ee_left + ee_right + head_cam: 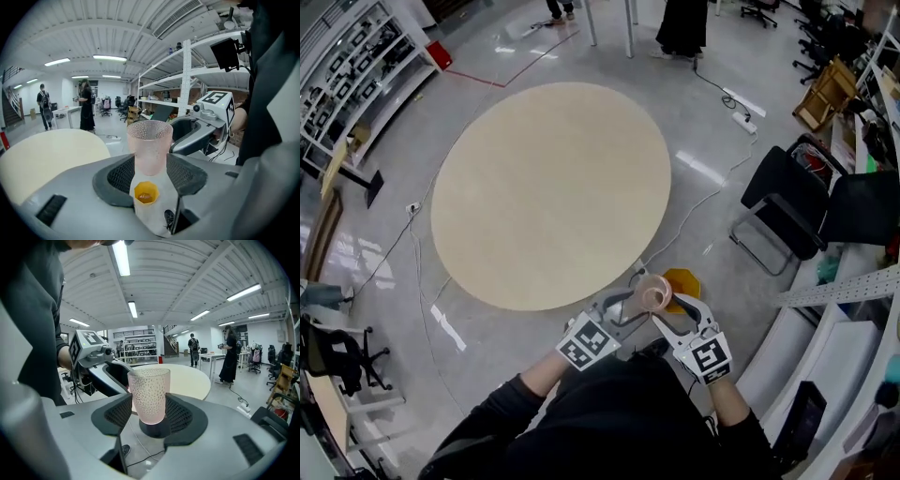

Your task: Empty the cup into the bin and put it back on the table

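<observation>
A pink dimpled translucent cup is held upright off the table's near right edge, above the floor. My left gripper and right gripper meet at it from opposite sides. In the left gripper view the cup stands between the left gripper, whose pads press its base. In the right gripper view the cup sits the same way in the right gripper. A small orange bin stands on the floor just beyond the cup; the bin shows directly below it. The round beige table is bare.
A black chair stands to the right, with white shelving beyond it. Cables and a power strip lie on the floor past the table. People stand at the far end of the room.
</observation>
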### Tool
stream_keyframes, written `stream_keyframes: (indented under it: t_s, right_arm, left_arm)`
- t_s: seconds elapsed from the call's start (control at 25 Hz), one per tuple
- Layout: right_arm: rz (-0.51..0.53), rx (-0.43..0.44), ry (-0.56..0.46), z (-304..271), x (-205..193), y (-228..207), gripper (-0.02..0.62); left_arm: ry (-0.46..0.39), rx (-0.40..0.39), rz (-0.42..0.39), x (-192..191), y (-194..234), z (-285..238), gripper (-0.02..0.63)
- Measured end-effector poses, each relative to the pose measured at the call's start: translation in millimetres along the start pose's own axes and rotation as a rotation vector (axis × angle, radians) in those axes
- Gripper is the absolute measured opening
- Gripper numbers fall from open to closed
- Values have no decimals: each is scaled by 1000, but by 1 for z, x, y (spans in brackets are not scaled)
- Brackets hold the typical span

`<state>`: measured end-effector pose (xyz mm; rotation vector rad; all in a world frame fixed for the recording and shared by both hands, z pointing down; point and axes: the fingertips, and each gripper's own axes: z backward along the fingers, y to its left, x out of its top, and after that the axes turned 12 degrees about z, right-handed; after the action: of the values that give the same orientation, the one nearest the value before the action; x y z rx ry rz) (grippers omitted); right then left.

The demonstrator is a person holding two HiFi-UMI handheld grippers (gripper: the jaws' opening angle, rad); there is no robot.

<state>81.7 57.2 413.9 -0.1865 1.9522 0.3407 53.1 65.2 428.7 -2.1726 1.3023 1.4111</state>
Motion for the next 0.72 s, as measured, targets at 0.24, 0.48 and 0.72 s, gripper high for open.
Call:
stream_keyframes:
  t_s: [0.24, 0.48, 0.72]
  right_arm:
    - [63, 71, 22, -67, 34, 34, 230]
    - [83, 126, 51, -145, 60, 68, 230]
    - [103, 175, 63, -217, 85, 103, 230]
  left_arm:
    - [-37, 57, 42, -17, 54, 58, 224]
    - [-19, 97, 82, -48, 122, 112, 224]
    - [-22, 135, 84, -72, 180, 165, 224]
